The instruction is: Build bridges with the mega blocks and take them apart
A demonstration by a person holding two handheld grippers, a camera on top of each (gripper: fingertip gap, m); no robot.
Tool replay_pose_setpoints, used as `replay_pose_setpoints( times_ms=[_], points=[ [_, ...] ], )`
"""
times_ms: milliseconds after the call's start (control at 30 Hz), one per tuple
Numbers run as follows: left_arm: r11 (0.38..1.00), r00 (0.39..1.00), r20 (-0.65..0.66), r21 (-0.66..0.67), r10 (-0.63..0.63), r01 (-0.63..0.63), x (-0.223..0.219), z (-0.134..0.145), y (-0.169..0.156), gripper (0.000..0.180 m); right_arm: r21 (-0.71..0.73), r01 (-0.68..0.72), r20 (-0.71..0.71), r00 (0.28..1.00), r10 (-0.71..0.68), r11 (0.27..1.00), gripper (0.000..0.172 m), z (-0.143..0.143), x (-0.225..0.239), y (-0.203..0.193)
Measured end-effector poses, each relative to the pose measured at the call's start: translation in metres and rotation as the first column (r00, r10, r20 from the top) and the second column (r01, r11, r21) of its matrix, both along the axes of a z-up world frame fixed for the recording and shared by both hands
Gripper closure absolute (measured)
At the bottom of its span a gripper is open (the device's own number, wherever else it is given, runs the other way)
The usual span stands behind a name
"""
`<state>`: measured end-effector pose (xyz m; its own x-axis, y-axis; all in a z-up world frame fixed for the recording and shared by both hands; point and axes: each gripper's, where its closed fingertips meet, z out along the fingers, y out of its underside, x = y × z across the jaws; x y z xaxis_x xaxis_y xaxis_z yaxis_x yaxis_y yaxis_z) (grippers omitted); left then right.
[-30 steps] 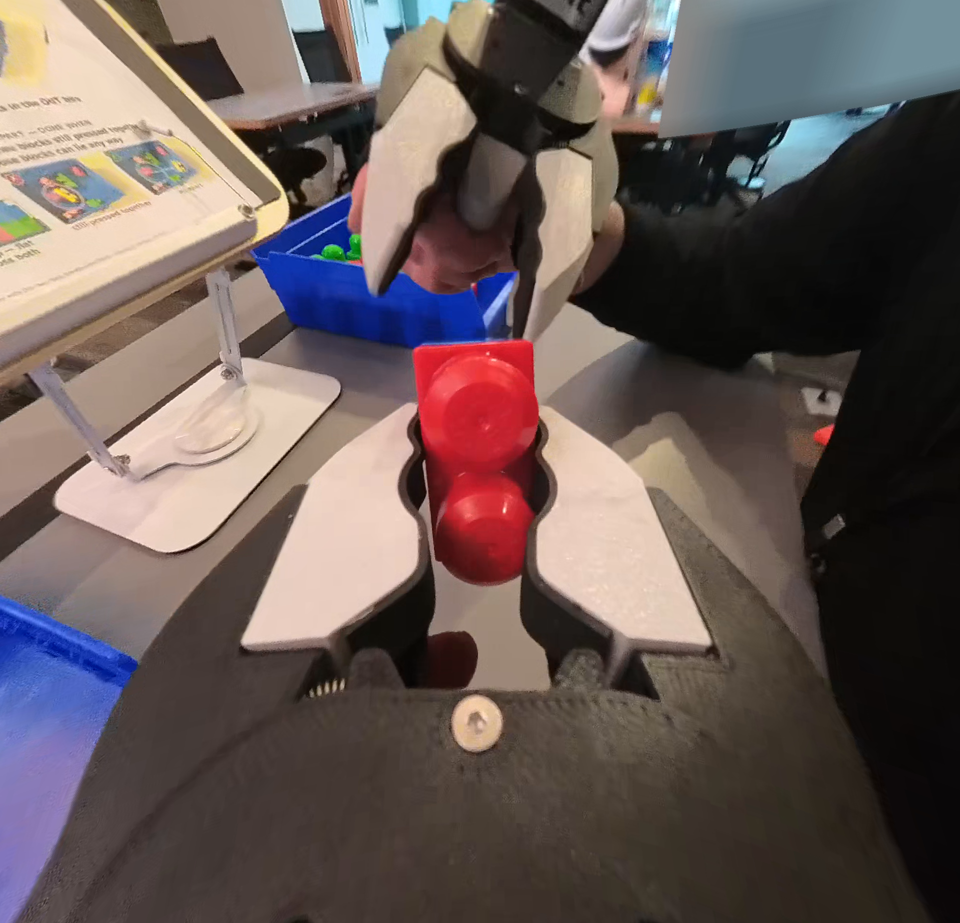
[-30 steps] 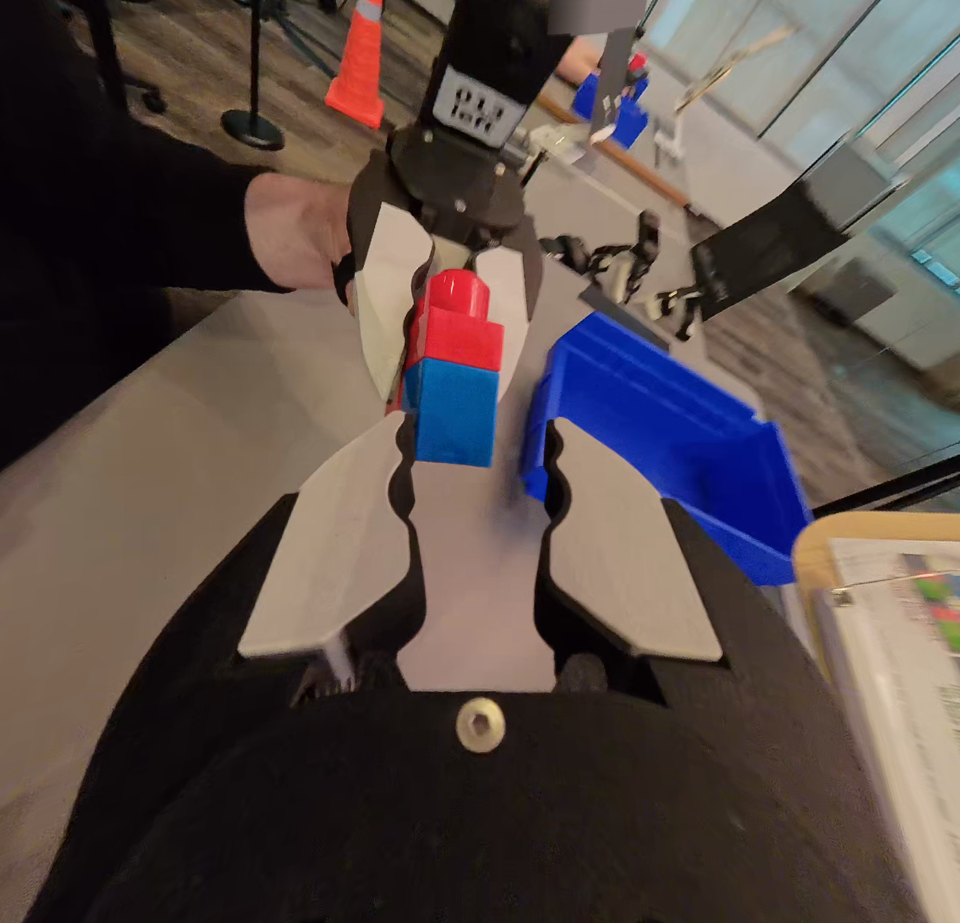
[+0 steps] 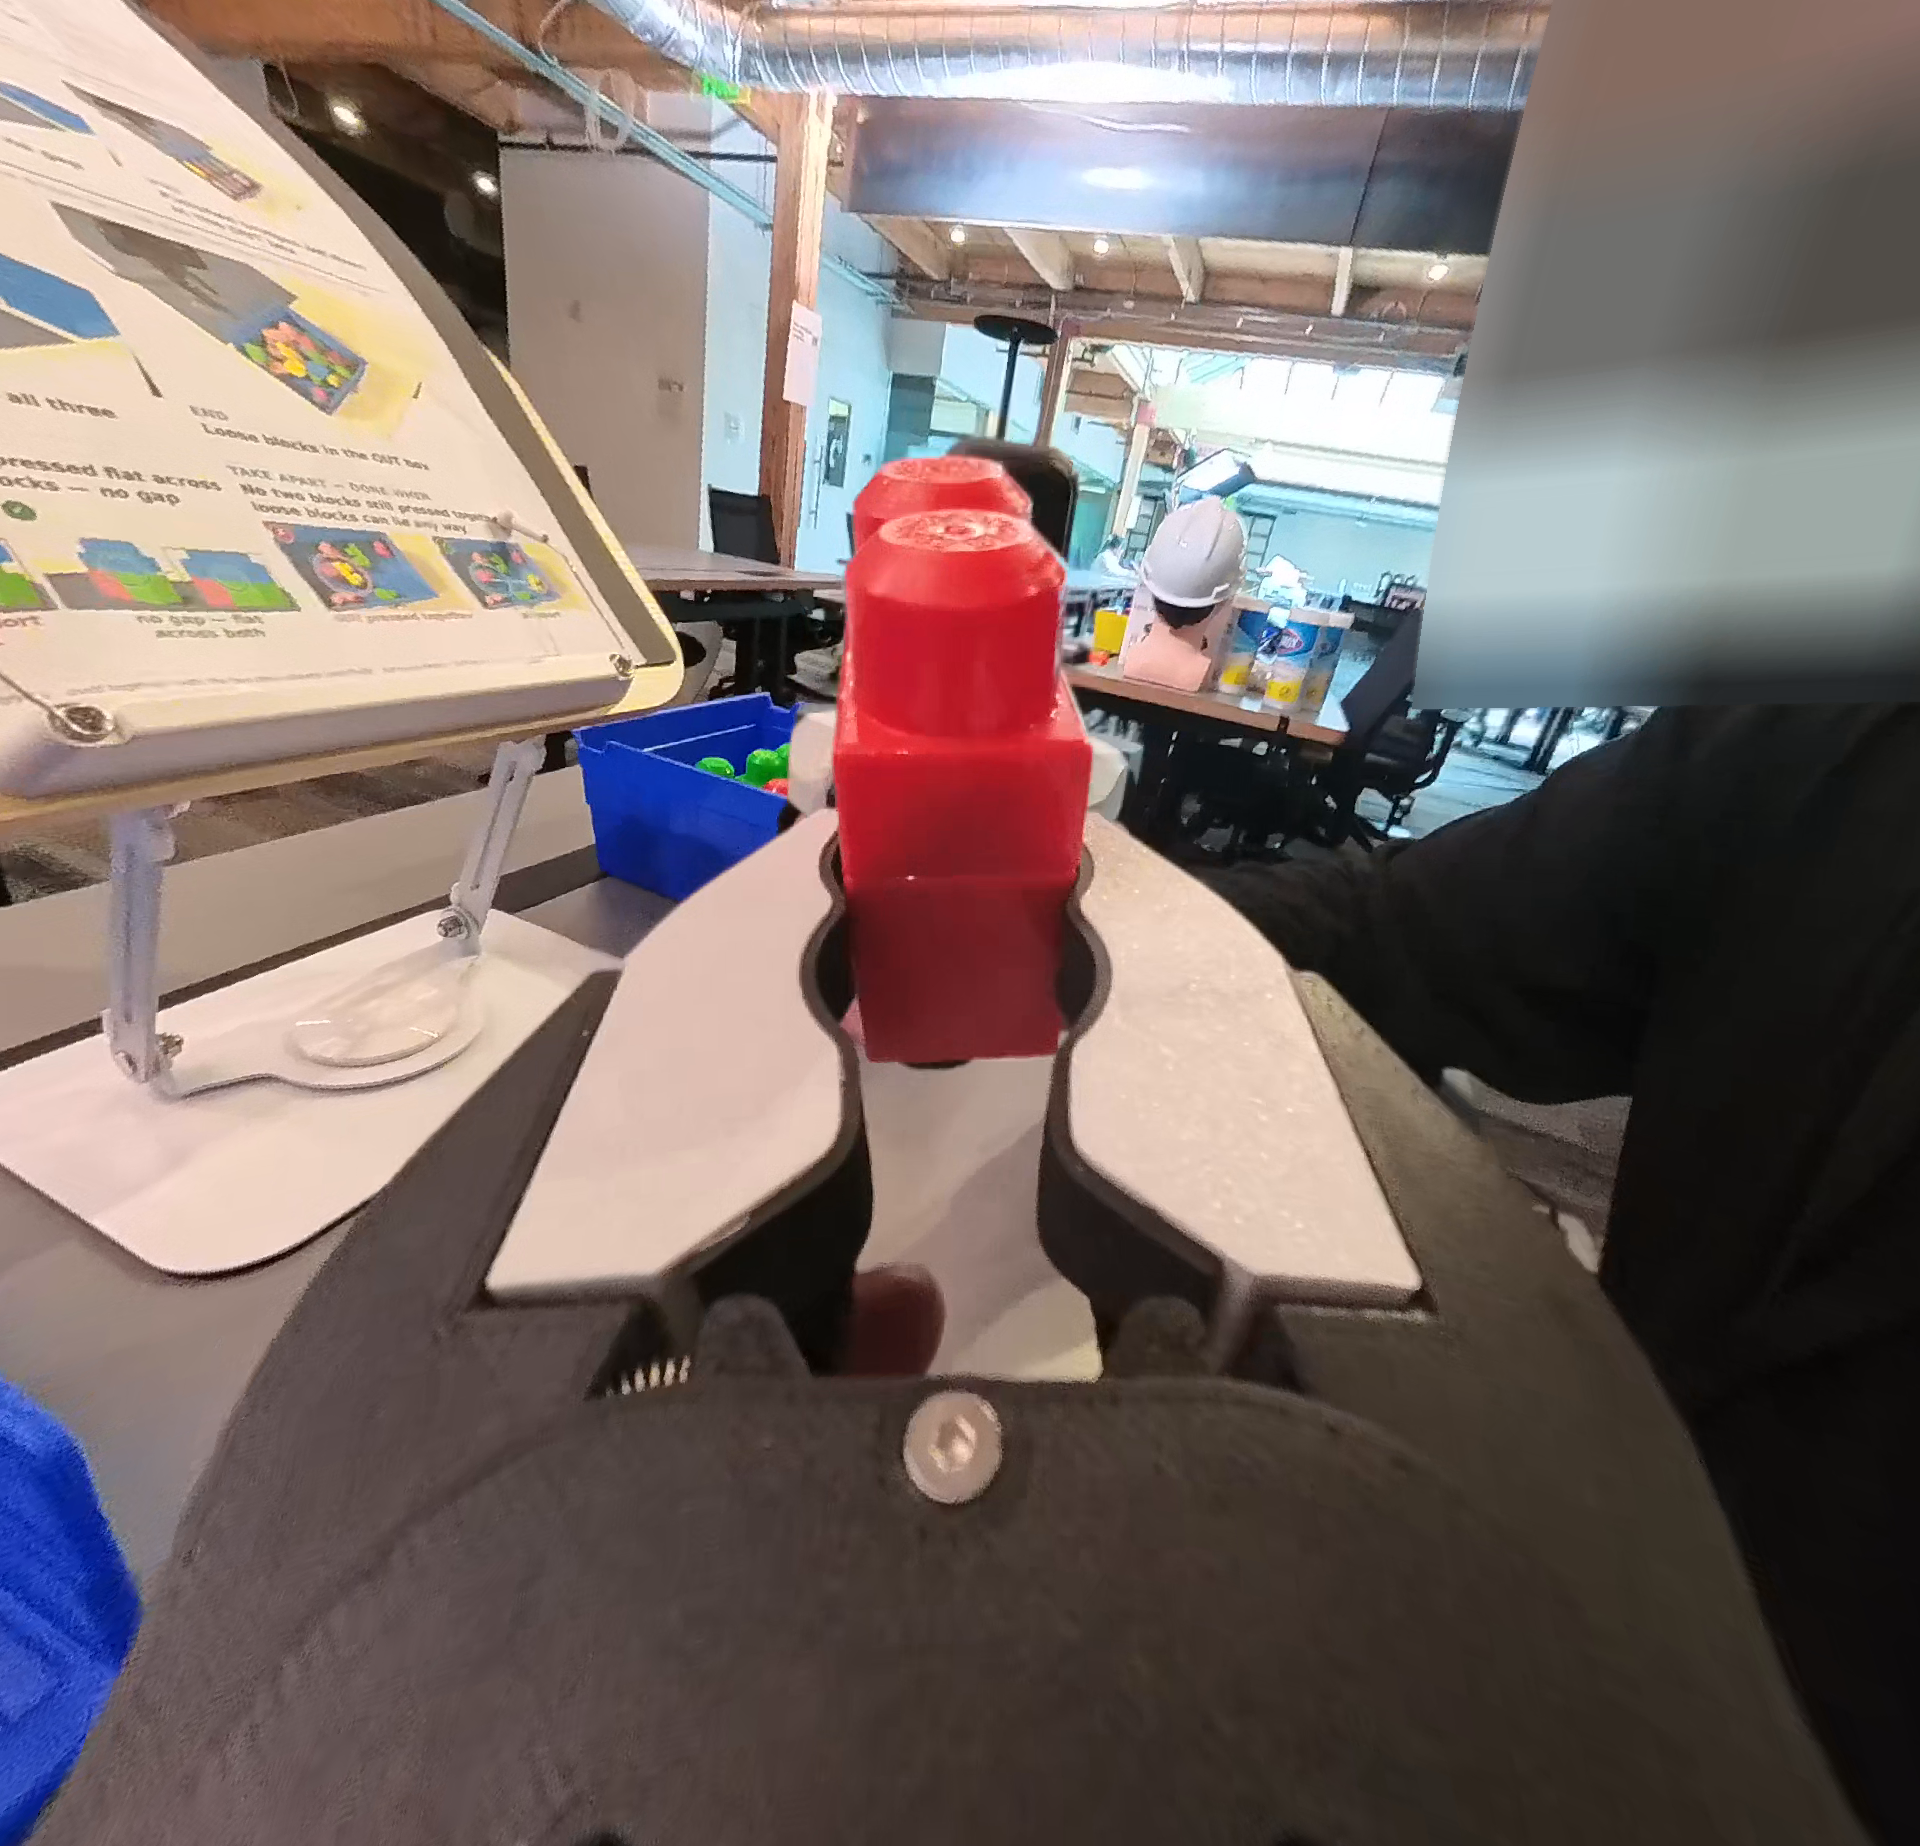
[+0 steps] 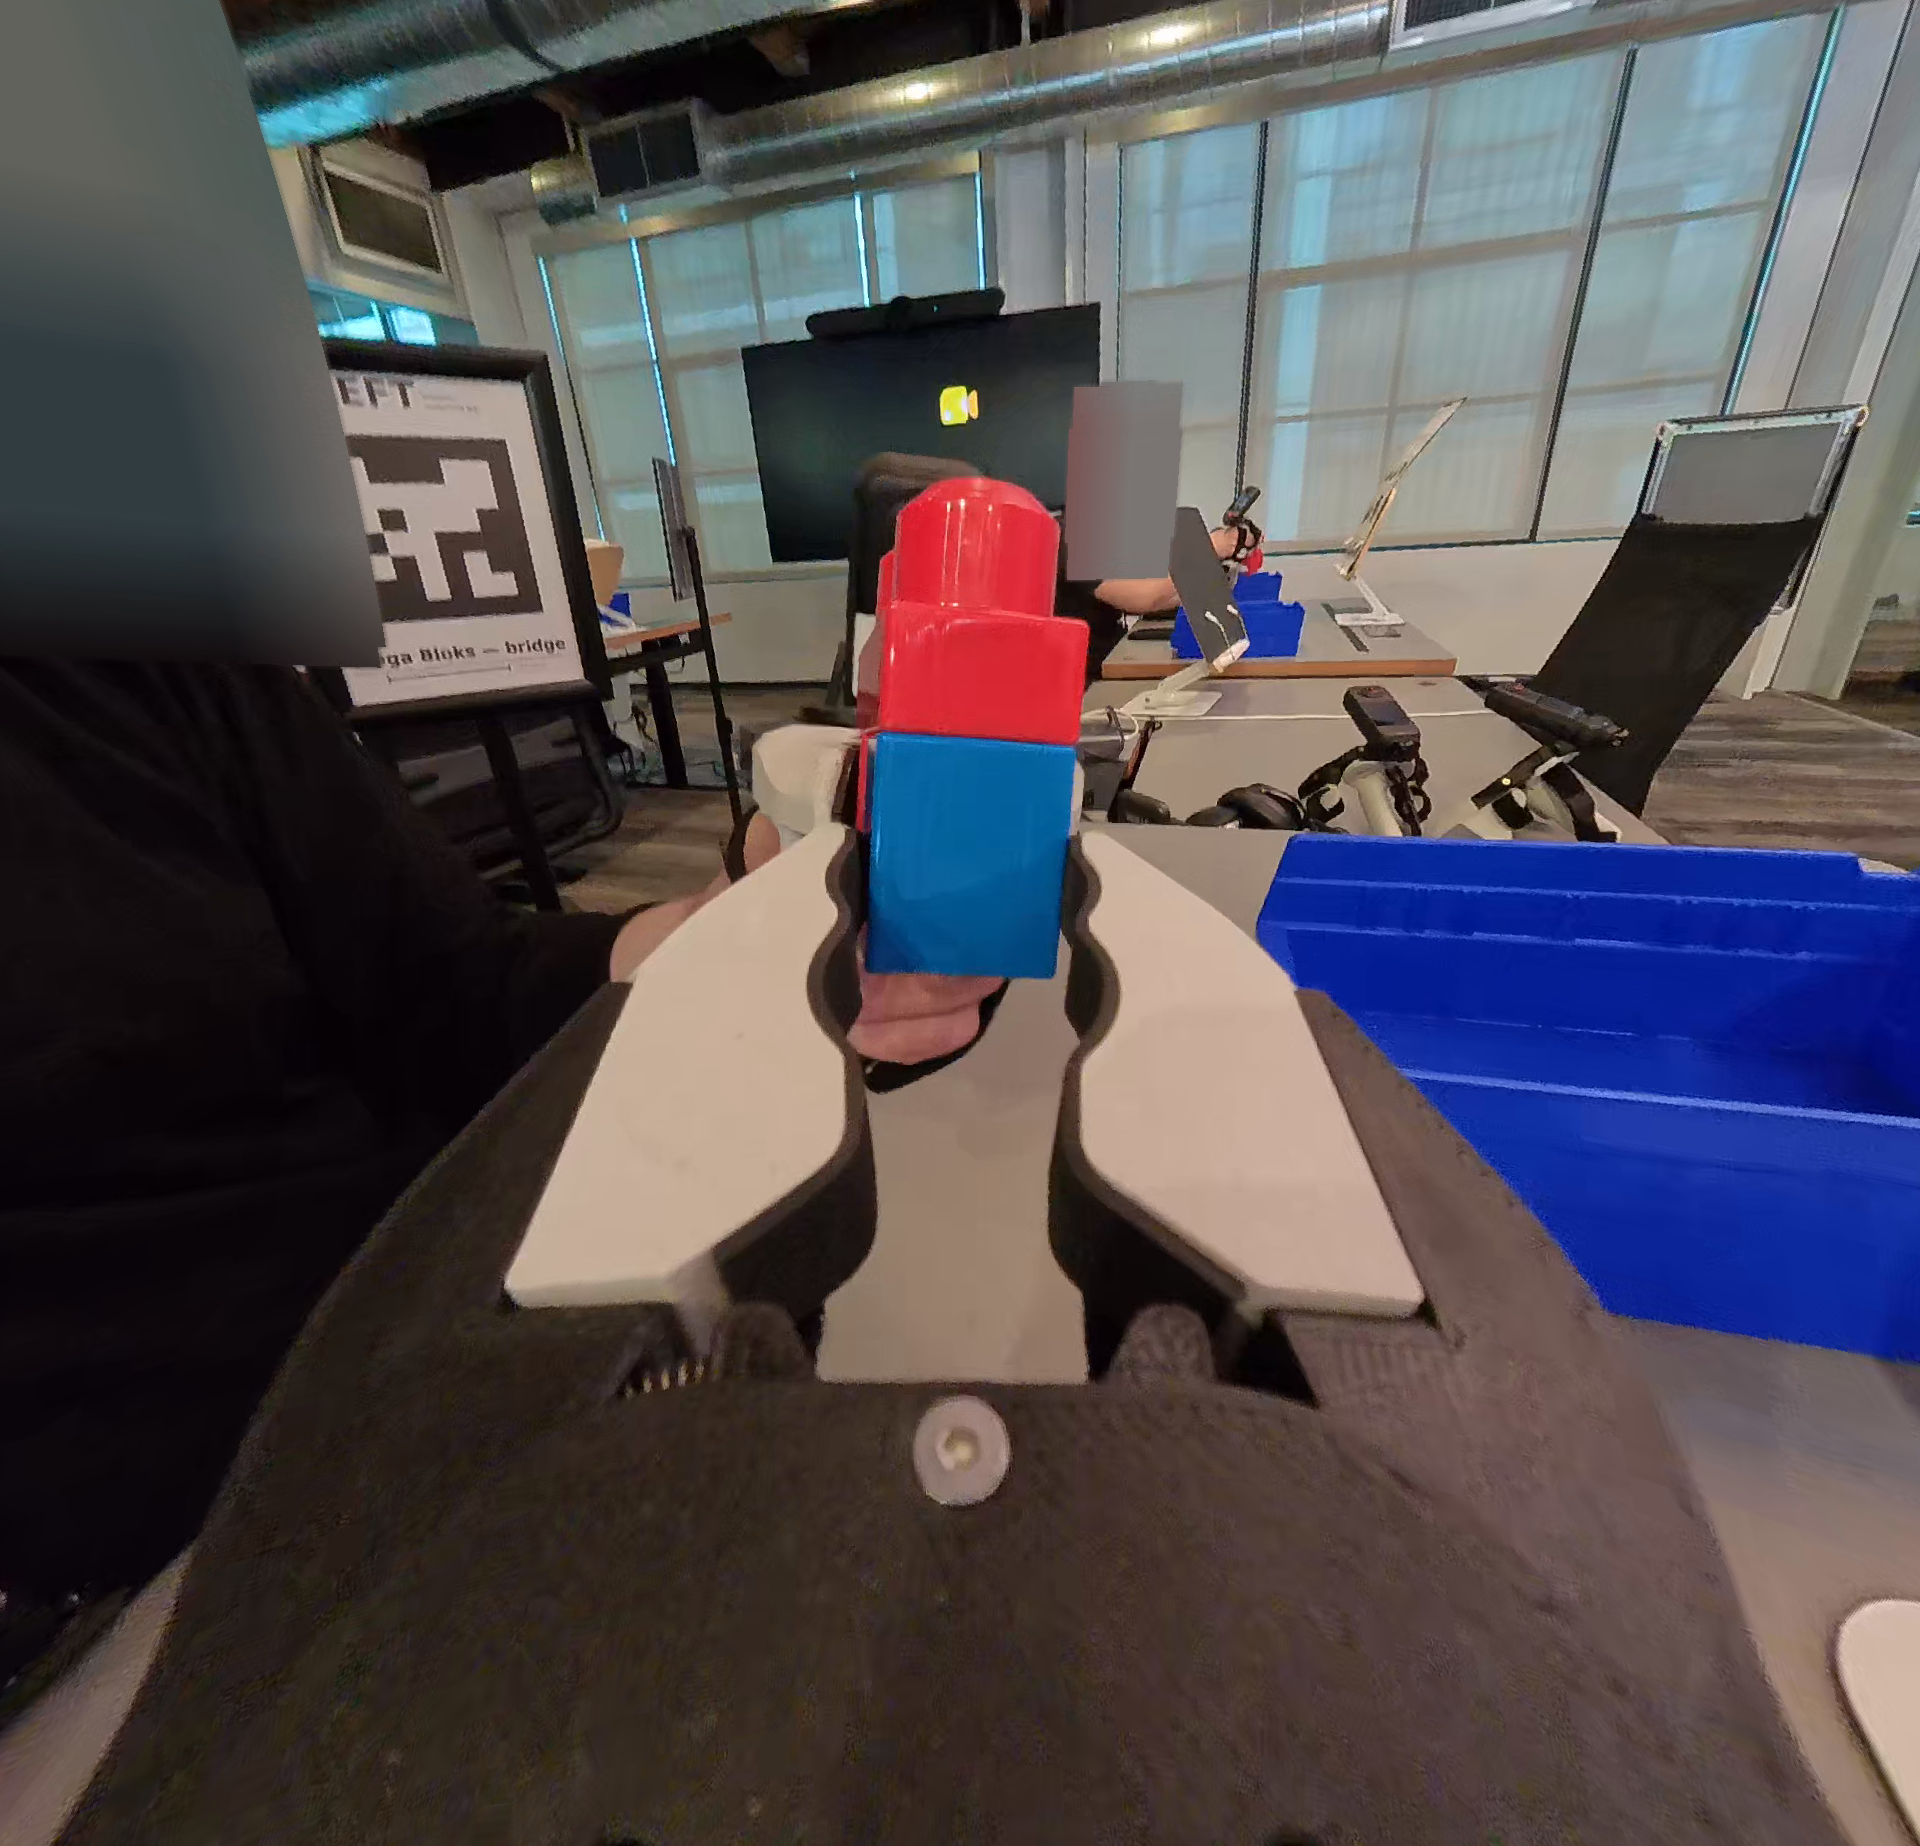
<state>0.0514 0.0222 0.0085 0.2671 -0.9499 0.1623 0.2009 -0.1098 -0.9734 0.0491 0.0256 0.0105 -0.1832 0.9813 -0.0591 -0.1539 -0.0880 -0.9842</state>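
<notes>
A small bridge is held in the air between both grippers. In the left wrist view, my left gripper (image 3: 956, 861) is shut on a lower red block (image 3: 956, 965), both pads against its sides. A long red block (image 3: 961, 788) with two studs sits on top of it. In the right wrist view, my right gripper (image 4: 961, 851) is shut on a blue block (image 4: 966, 851), which carries the same long red block (image 4: 982, 669). A white finger of the left gripper (image 4: 795, 768) and a hand (image 4: 914, 1022) show behind the blue block.
A blue bin (image 3: 665, 809) with green and red blocks stands at the back of the grey table (image 3: 125, 1318). An instruction board on a white stand (image 3: 260, 446) is at the left. Another blue bin (image 4: 1610, 1017) lies right of my right gripper. A black sleeve (image 3: 1662, 965) is at the right. Left and right tips are no more than a few centimetres apart.
My right gripper closed on the blue block. My left gripper opened and came together again on the lower red block. Both views tilted from looking down at the table to level.
</notes>
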Motion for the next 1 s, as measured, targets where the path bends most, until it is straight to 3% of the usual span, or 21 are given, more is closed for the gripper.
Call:
replay_pose_setpoints(
  times_ms=[233, 300, 533, 767, 900, 1000],
  points=[
    [1.0, 0.979, -0.204, 0.004, -0.012, 0.013, 0.001, -0.015, -0.005, 0.145, 0.085, -0.018, 0.106, 0.994, 0.009, 0.996, 0.128, -0.001, 0.005, 0.001],
    [1.0, 0.944, -0.33, 0.015, 0.018, -0.014, 0.002, -0.029, -0.004, 0.145, 0.159, 0.002, 0.157, 0.987, -0.027, 0.987, 0.125, 0.001, 0.007, 0.001],
    [0.999, 0.832, -0.553, 0.039, 0.027, -0.007, 0.009, -0.057, -0.009, 0.145, 0.311, -0.028, 0.412, 0.905, -0.108, 0.95, 0.113, -0.019, 0.01, -0.002],
    [0.999, 0.708, -0.706, 0.035, 0.028, -0.005, 0.014, -0.081, -0.014, 0.145, 0.329, -0.129, 0.59, 0.802, -0.097, 0.935, 0.122, -0.051, 0.011, -0.013],
    [0.999, 0.673, -0.739, 0.034, 0.032, -0.01, 0.015, -0.09, -0.013, 0.145, 0.331, -0.189, 0.654, 0.752, -0.081, 0.925, 0.137, -0.064, 0.012, -0.021],
    [1.0, 0.678, -0.735, 0.026, 0.026, -0.011, 0.014, -0.09, -0.014, 0.145, 0.339, -0.189, 0.656, 0.75, -0.087, 0.922, 0.137, -0.065, 0.01, -0.021]
  ],
)
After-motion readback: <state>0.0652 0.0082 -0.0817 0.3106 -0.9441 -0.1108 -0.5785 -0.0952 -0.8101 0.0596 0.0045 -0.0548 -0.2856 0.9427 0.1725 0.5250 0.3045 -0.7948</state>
